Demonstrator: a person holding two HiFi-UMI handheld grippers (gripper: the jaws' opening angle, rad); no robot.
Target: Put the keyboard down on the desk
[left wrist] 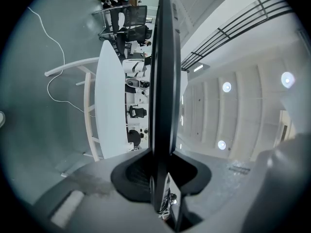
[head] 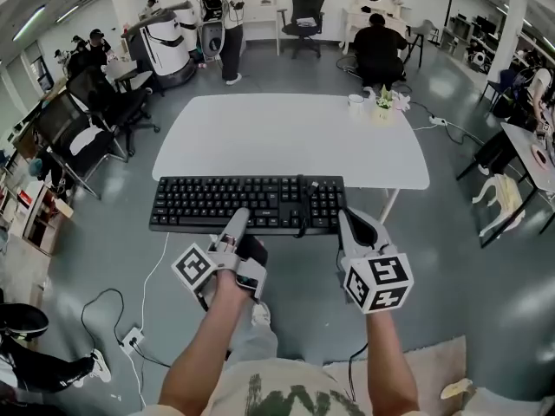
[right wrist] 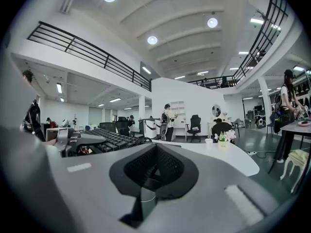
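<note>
While left gripper (left wrist: pixel 162 155) clamps keyboard (left wrist: pixel 164 67), right's (right wrist: pixel 155 152) empty.

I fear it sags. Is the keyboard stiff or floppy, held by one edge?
Probably stiff: the keyboard looks straight end to end with the left gripper clamped only on its near edge. It may pitch about that grip, since the jaws hold only a short stretch of that edge.

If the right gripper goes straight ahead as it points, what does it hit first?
Likely the white oval desk, at its near edge; the black keyboard sits just left of that line. Depth unclear.
</note>
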